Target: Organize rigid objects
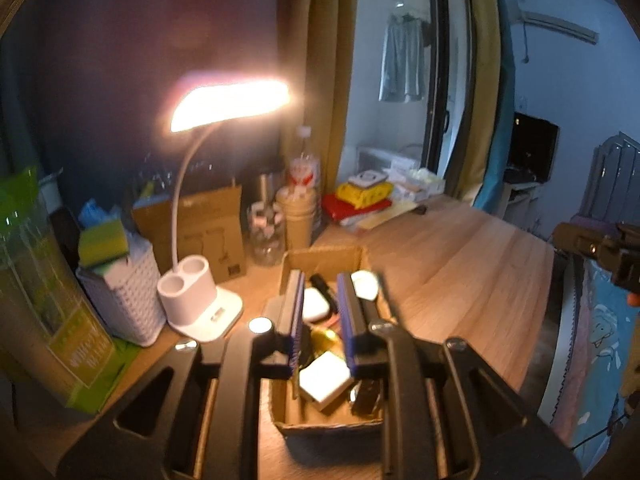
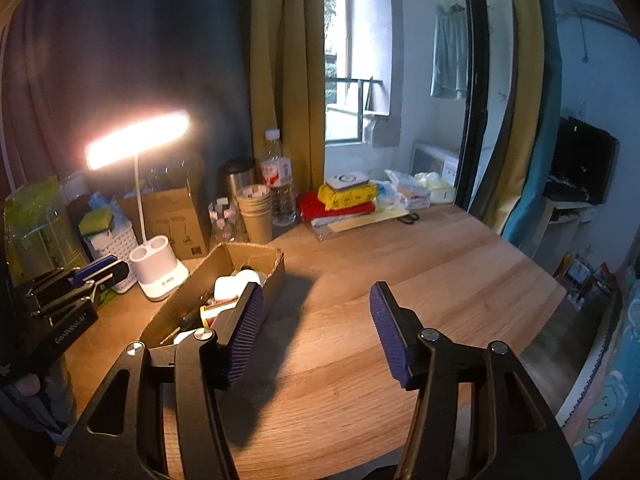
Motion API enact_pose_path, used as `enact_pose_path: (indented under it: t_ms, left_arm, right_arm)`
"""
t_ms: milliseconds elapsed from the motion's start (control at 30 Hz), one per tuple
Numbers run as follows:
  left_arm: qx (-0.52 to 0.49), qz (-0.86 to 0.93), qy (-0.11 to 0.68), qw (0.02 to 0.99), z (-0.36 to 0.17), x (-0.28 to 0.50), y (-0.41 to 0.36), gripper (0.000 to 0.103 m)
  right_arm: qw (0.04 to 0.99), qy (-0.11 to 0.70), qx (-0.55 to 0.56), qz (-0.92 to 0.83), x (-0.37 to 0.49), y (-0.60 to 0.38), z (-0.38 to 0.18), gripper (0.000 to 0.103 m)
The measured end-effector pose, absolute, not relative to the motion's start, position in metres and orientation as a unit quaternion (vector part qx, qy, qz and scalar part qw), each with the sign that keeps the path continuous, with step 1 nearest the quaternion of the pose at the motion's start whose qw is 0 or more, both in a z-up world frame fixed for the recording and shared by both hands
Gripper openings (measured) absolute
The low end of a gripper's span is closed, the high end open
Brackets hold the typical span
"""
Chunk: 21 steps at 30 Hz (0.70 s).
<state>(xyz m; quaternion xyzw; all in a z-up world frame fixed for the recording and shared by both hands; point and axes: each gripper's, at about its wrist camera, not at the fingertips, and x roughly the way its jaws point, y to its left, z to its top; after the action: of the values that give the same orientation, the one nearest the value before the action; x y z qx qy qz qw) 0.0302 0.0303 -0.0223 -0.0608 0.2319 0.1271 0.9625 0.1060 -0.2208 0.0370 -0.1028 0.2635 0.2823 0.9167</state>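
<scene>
Left gripper [image 1: 320, 284] hangs empty, slightly parted, over lengthwise cardboard box [image 1: 294, 258]; right gripper [image 2: 316, 300] open.

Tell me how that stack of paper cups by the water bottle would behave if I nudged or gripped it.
The paper cup stack is tall and narrow, so a push near its rim would probably tip it toward the water bottle close beside it. The cups look thin-walled and likely light, so they may slide easily on the wooden table. A firm squeeze could dent the outer cup.
</scene>
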Motion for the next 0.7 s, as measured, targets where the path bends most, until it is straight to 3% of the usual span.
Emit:
enact_pose_path:
  t_ms: [567, 700]
  left_arm:
    - [-0.035, 0.086, 0.199, 0.976, 0.017, 0.011, -0.014, 0.019]
    - [-0.033, 0.074, 0.198, 0.977, 0.011, 0.009, -0.026, 0.021]
  right_arm:
    - [0.952, 0.193, -0.060, 0.231, 0.055, -0.264, 0.062, 0.059]
    - [0.956, 0.186, -0.060, 0.217, 0.045, -0.272, 0.057, 0.065]
